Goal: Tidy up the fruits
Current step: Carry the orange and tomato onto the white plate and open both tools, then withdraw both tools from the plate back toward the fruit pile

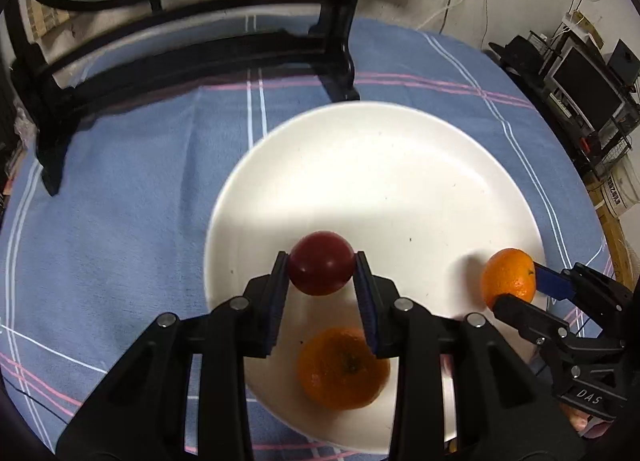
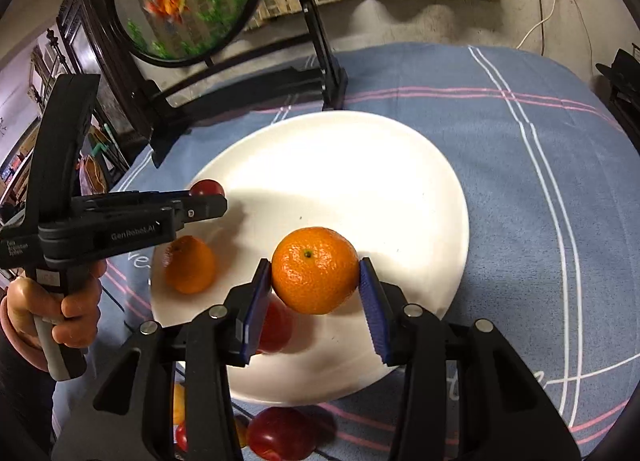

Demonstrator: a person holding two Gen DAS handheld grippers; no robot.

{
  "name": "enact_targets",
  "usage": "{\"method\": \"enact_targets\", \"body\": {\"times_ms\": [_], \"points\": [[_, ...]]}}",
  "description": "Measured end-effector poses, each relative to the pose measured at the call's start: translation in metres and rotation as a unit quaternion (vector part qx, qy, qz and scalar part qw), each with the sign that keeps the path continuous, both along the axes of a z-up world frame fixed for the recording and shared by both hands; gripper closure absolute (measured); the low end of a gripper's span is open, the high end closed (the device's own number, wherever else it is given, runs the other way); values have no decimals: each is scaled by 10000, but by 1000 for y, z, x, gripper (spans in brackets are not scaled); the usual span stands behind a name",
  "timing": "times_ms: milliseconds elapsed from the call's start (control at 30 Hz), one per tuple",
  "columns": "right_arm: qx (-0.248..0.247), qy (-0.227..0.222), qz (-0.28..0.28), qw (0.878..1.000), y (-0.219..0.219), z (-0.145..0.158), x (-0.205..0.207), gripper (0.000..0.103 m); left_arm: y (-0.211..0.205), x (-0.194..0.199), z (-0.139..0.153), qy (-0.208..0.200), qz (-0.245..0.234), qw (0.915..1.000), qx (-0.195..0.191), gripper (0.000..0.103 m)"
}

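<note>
Clamping a small dark red apple (image 1: 321, 263) between its blue pads, the left gripper (image 1: 322, 267) holds the fruit over the white plate (image 1: 400, 165), toward the plate's 7 o'clock side in the left wrist view. That apple is round and glossy, with no clear long axis; its stem end cannot be made out.

The right gripper (image 2: 315, 271) is closed on a mandarin (image 2: 315, 270), pads pressing its left and right flanks. This fruit is slightly flattened, its broad axis running between the pads, and its green stem dot faces up toward the camera, near 12 o'clock on the fruit. Its skin is bright orange and pitted.

A second mandarin (image 1: 344, 368) lies on the plate at about 6 o'clock in the left view, stem scar facing up. More red fruit (image 2: 280, 435) sits on the blue checked cloth (image 2: 540, 189) just off the plate's near rim. A hand (image 2: 60, 301) grips the left tool's handle at 9 o'clock in the right view.
</note>
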State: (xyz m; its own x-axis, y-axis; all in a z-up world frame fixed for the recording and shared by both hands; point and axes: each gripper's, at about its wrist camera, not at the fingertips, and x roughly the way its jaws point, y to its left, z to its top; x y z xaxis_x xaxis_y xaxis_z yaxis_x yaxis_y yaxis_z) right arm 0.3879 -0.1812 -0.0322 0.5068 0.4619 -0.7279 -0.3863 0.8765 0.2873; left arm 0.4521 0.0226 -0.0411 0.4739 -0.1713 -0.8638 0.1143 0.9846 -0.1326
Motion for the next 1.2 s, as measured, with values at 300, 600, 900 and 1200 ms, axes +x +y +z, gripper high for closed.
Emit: {"method": "enact_targets", "body": {"times_ms": [300,600,900,1200], "points": [[-172,198,39,9996,4,-4,3,52,-1,2,-7,-39,118,9998,123,31],[-53,-35,-17,10000,-7,35,-28,52,-3,-51,50,-522,-6,9983,246,20],[-62,-770,-25,9970,-39,72,-143,36,4,-196,83,-1478,134,9883,347,3],[-348,-858,245,9954,-58,23,-238,36,0,-328,30,-1631,108,9864,-169,3]]}}
